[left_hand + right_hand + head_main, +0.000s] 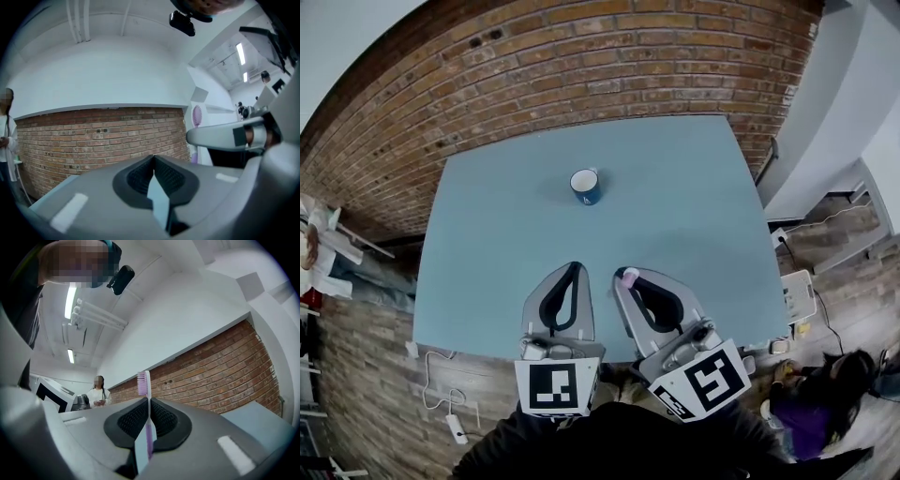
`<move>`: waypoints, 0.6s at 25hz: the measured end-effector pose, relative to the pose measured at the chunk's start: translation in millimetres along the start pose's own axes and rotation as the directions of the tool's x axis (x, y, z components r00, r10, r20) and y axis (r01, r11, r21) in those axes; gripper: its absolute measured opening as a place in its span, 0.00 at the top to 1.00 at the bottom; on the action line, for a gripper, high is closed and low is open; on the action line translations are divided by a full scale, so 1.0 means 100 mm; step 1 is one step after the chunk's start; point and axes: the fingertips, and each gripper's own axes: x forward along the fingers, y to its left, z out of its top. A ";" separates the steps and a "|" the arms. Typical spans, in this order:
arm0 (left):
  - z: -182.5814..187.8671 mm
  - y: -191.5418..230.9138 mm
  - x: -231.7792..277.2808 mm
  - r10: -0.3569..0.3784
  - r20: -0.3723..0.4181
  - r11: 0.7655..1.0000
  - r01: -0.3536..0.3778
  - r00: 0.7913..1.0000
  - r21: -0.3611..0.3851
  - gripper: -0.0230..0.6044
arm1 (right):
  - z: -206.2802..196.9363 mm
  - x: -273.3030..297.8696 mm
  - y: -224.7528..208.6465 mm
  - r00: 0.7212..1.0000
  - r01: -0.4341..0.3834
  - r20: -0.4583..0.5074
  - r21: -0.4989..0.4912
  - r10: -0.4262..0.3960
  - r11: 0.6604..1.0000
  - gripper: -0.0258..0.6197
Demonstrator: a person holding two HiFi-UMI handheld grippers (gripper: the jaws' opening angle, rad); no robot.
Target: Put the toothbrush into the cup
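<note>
A dark blue cup with a white inside stands upright on the light blue table, toward the far middle. My right gripper hovers over the near part of the table, shut on a pink and white toothbrush. The brush stands upright between the pads, its bristled head above the fingertips. In the head view only the pink head shows. My left gripper is beside it, shut with nothing in it. The left gripper view shows the toothbrush at the right. The cup lies well ahead of both grippers.
A brick wall runs behind the table's far edge. A person in white stands far off at the left, and another person by the wall. A power strip and cables lie on the wooden floor by the near left corner.
</note>
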 end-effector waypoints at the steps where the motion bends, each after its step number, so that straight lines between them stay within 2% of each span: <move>1: 0.01 0.02 0.02 0.004 -0.001 1.000 -0.004 1.000 0.000 0.95 | 0.01 0.03 -0.01 1.000 -0.003 0.000 0.001 0.003 1.000 0.94; 7: -0.05 0.19 0.15 0.022 0.011 1.000 -0.022 1.000 -0.008 0.95 | -0.08 0.25 -0.06 1.000 -0.021 -0.010 -0.011 0.020 1.000 0.94; 11: -0.03 0.33 0.26 0.013 0.040 1.000 -0.012 0.999 -0.025 0.95 | -0.13 0.43 -0.03 0.999 -0.025 -0.030 -0.035 0.024 0.999 0.94; 15: 0.01 0.48 0.38 0.000 0.034 1.000 0.001 0.999 -0.031 0.95 | -0.10 0.61 -0.08 0.999 -0.009 -0.041 -0.049 0.007 0.999 0.94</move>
